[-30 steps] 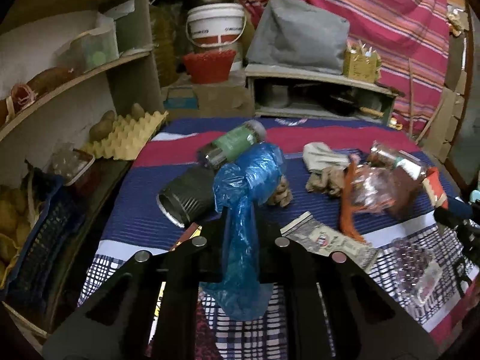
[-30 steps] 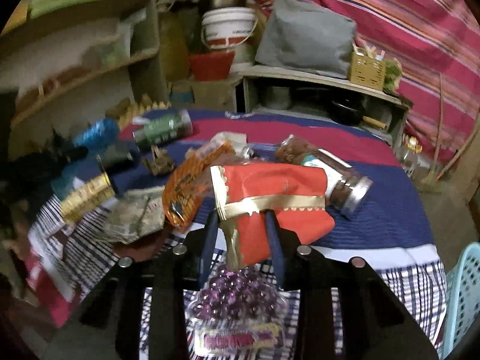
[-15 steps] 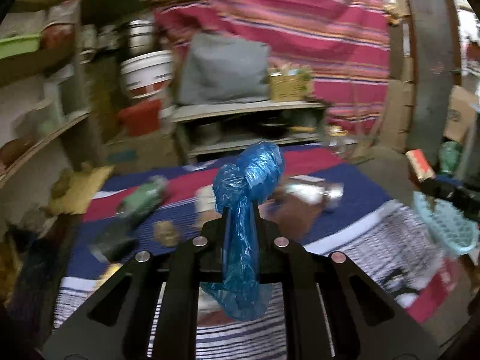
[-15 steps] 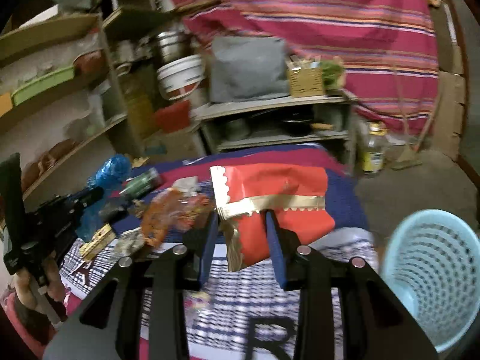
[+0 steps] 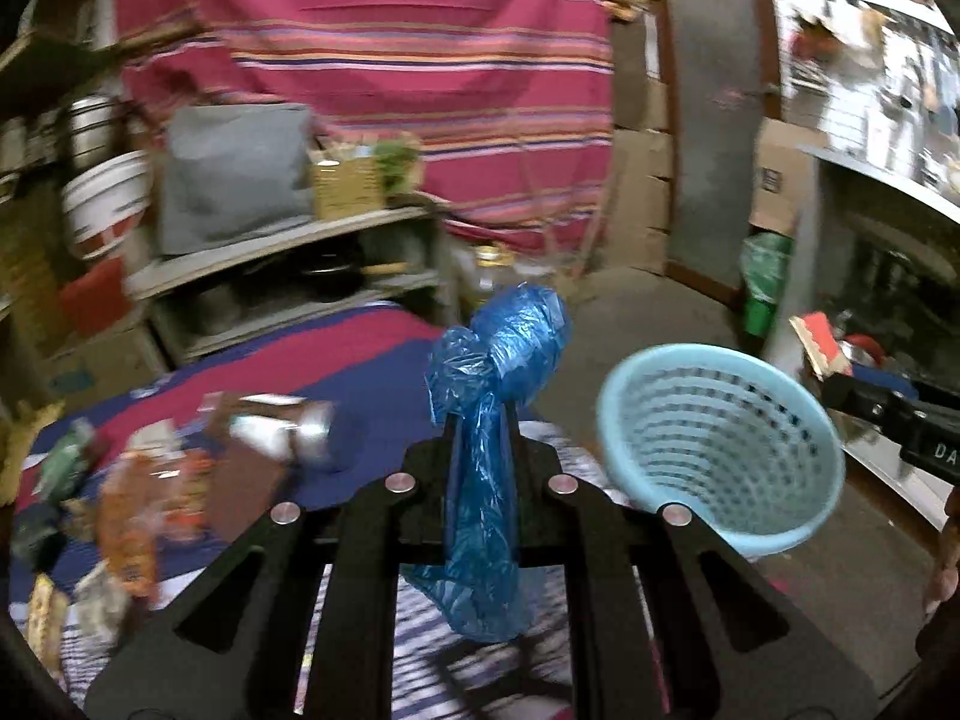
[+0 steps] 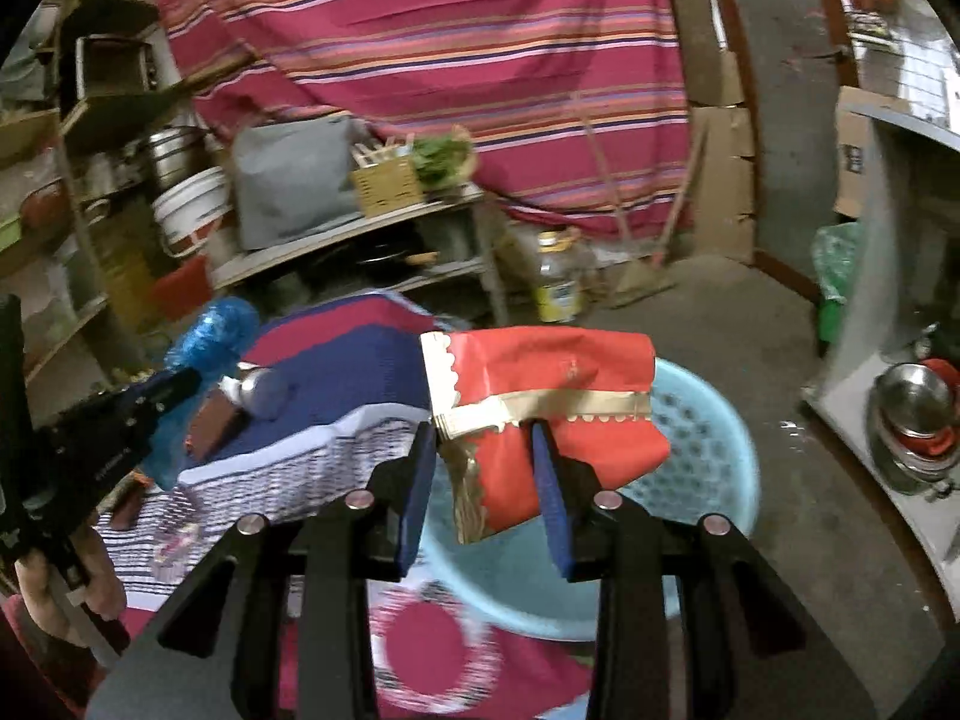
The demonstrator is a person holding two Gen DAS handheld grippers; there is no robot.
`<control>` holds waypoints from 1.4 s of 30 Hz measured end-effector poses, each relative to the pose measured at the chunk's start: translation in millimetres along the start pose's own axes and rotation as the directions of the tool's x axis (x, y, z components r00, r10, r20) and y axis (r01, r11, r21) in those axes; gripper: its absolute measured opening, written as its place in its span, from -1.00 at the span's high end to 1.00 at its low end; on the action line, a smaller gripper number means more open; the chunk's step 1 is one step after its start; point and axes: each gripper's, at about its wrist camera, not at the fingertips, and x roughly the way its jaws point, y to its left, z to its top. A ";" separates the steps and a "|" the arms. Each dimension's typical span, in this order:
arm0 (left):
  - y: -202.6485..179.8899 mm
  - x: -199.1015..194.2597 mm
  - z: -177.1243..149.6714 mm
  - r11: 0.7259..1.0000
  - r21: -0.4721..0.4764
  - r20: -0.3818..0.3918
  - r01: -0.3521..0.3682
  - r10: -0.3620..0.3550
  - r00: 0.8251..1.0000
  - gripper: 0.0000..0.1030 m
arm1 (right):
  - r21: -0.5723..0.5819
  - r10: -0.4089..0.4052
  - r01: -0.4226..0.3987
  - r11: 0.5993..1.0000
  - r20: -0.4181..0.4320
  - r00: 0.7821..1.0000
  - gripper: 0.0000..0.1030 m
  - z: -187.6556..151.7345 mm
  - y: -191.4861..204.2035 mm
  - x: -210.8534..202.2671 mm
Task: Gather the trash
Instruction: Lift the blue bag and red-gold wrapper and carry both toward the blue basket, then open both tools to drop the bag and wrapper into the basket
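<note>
Left wrist view: our left gripper (image 5: 480,450) is pinched on a knotted blue plastic bag (image 5: 501,360); the light-blue basket (image 5: 720,444) sits at 3 o'clock of it (on the floor).

Right wrist view: our right gripper (image 6: 483,450) clamps a red-and-gold wrapper (image 6: 558,396), the basket (image 6: 708,420) directly behind it; the blue bag (image 6: 210,336) is at 9 o'clock.

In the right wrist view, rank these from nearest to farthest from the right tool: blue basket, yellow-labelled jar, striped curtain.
1. blue basket, directly under the right tool
2. yellow-labelled jar, on the floor beyond
3. striped curtain, along the back wall
</note>
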 end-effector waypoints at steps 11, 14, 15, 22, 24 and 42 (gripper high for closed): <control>-79.8 75.1 0.9 0.985 0.076 -0.076 0.153 -0.148 0.986 0.78 | 0.066 -0.053 0.054 0.996 -0.007 0.999 0.35 2.8 -56.7 14.0; -85.9 92.8 2.6 0.981 0.076 -0.100 0.179 -0.171 0.980 0.75 | 0.074 -0.064 0.065 0.995 -0.015 0.998 0.35 -2.2 -65.2 18.2; -86.2 99.1 3.3 0.979 0.068 -0.111 0.190 -0.181 0.977 0.67 | 0.080 -0.066 0.067 0.995 -0.016 0.998 0.35 -2.9 -68.1 20.4; -70.7 100.2 9.3 0.981 0.016 -0.095 0.193 -0.190 0.977 0.10 | 0.086 -0.068 0.071 0.994 -0.039 0.997 0.35 -8.6 -72.1 37.1; -66.5 94.5 12.2 0.986 0.022 -0.077 0.168 -0.165 0.983 -0.03 | 0.089 -0.065 0.068 0.994 -0.043 0.997 0.35 -10.4 -70.4 39.5; 46.6 -28.5 -11.7 0.980 -0.001 0.107 -0.199 0.198 0.974 -0.86 | 0.085 -0.048 0.051 0.995 -0.033 0.998 -0.36 -8.1 -30.8 72.2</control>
